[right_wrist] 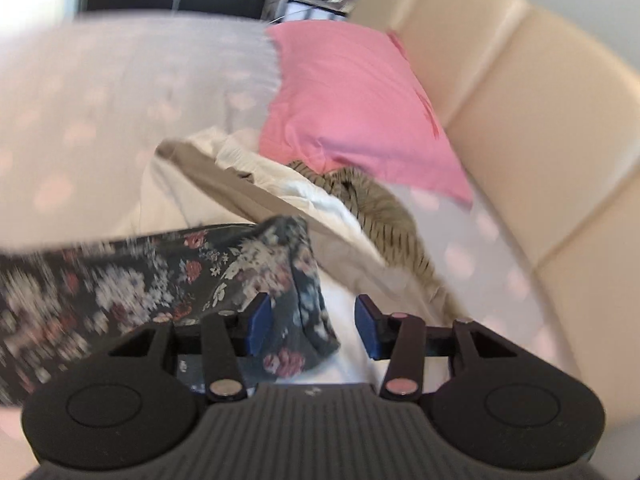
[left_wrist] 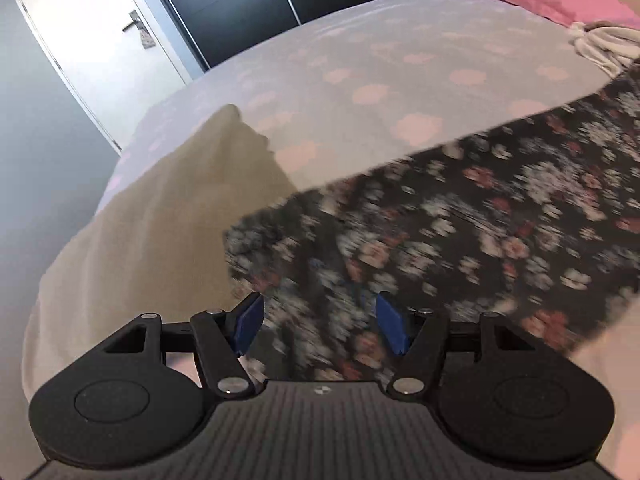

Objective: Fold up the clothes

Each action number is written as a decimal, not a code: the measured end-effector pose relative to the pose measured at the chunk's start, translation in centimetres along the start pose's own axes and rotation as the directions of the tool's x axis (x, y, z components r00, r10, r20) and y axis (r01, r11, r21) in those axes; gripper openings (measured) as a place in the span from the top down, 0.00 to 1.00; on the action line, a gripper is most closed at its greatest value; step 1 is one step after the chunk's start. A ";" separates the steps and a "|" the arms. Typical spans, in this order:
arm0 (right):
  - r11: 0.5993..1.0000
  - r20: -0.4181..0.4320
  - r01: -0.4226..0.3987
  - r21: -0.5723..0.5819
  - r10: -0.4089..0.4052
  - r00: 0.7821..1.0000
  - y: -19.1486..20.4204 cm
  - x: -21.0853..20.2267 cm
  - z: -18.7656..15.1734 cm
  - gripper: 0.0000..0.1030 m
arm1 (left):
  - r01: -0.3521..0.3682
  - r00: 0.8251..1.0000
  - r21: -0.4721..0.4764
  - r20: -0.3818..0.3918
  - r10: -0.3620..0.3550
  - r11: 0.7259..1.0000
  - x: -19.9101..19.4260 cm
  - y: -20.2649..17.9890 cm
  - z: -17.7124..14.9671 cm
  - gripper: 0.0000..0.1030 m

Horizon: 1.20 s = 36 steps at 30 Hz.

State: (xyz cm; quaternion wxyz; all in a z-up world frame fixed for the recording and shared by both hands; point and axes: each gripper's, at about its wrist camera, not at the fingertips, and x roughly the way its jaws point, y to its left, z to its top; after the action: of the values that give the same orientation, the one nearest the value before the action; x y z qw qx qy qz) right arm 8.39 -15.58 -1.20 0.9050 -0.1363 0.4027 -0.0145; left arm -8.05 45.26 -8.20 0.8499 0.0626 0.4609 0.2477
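A dark garment with a floral print (left_wrist: 460, 232) lies spread across the bed in the left wrist view. My left gripper (left_wrist: 320, 326) is open, its blue pads (left_wrist: 250, 322) standing apart over the garment's near edge. In the right wrist view the same floral garment (right_wrist: 160, 276) ends in a bunched corner that lies between the open fingers of my right gripper (right_wrist: 312, 324), close to the left pad (right_wrist: 258, 322). The fabric looks blurred with motion.
The bed has a grey cover with pink dots (left_wrist: 380, 68). A beige cloth (left_wrist: 160, 208) lies at its left. A pile of cream, tan and striped clothes (right_wrist: 320, 196) lies by a pink pillow (right_wrist: 348, 100). A cream padded headboard (right_wrist: 520, 92) stands right. A white door (left_wrist: 92, 32) is far left.
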 end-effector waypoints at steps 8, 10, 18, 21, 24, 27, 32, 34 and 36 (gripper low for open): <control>0.951 0.017 -0.129 0.280 0.130 0.991 -3.8 2.0 -3.9 0.56 | 0.034 0.998 -0.059 -0.049 -0.037 0.998 0.7 -2.1 -1.8 0.42; 0.925 0.027 -0.156 0.346 0.156 0.987 -4.2 2.7 -4.7 0.56 | 0.033 0.997 -0.071 -0.064 -0.038 0.997 1.1 -2.4 -2.1 0.42; 0.939 0.083 -0.139 0.315 0.119 0.989 -1.6 3.5 -4.4 0.58 | 0.017 0.997 -0.121 -0.078 -0.027 0.993 1.8 -2.7 -2.2 0.42; 0.948 0.105 -0.128 0.292 0.101 0.989 -0.5 3.7 -4.2 0.81 | 0.013 0.996 -0.112 -0.084 -0.023 0.994 2.0 -2.9 -2.1 0.42; 0.959 0.145 -0.125 0.255 0.090 0.985 0.6 2.7 -4.1 0.86 | 0.017 0.997 -0.119 -0.071 -0.026 0.993 1.7 -2.9 -1.9 0.42; 0.955 0.193 -0.147 0.256 0.098 0.976 1.3 0.7 -3.9 0.87 | 0.021 0.997 -0.139 -0.067 -0.031 0.990 1.4 -2.7 -1.4 0.42; 0.960 0.266 -0.219 0.177 0.167 0.949 4.7 -4.0 -2.4 0.87 | 0.057 0.996 -0.160 -0.064 -0.068 0.986 0.5 -2.9 -0.3 0.42; 0.956 0.295 -0.259 0.139 0.210 0.932 6.8 -6.2 -1.5 0.87 | 0.061 0.995 -0.155 -0.064 -0.072 0.986 0.1 -3.3 0.2 0.42; 0.947 0.320 -0.305 0.105 0.258 0.912 8.8 -8.6 -0.7 0.87 | 0.089 0.993 -0.165 -0.060 -0.100 0.982 -0.4 -3.4 0.6 0.42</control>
State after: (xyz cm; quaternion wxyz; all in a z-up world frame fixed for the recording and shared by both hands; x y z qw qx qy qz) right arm 1.33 -6.11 2.30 0.9562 -0.0076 0.2726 0.1064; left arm -6.50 42.19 -8.67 0.8469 -0.0370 0.4703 0.2454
